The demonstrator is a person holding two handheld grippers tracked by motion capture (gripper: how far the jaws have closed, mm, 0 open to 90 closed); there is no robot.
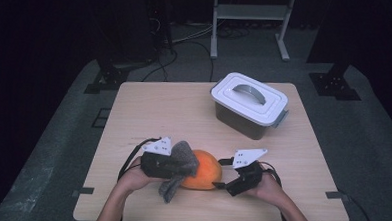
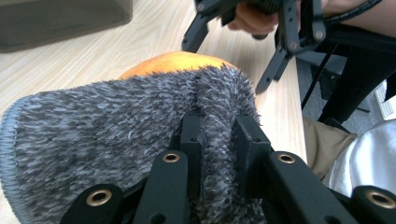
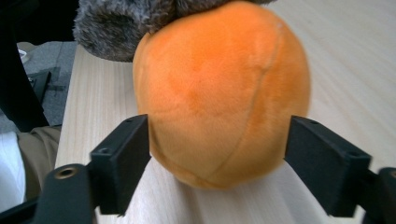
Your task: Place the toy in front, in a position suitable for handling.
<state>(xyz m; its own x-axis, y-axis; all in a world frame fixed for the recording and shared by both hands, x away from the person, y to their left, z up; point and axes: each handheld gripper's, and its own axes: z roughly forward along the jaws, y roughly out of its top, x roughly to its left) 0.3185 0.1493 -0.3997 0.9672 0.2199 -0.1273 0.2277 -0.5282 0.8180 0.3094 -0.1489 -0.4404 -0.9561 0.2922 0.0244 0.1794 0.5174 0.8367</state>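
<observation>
An orange plush ball (image 1: 203, 176) lies near the table's front edge. A grey fuzzy cloth (image 1: 182, 157) is draped over its left side. My left gripper (image 1: 179, 167) comes in from the left and is shut on a fold of that cloth (image 2: 116, 126); in the left gripper view the jaws (image 2: 219, 126) pinch the pile, with the ball (image 2: 173, 63) behind it. My right gripper (image 1: 220, 173) faces the ball from the right. Its jaws (image 3: 217, 140) stand wide open on either side of the ball (image 3: 219, 84), not squeezing it. The cloth (image 3: 121, 23) hangs over the ball's top.
A grey storage box with a white handled lid (image 1: 248, 104) stands closed at the back right of the wooden table (image 1: 159, 109). A metal rack (image 1: 251, 13) and cables sit on the floor beyond. The table's front edge is just behind my hands.
</observation>
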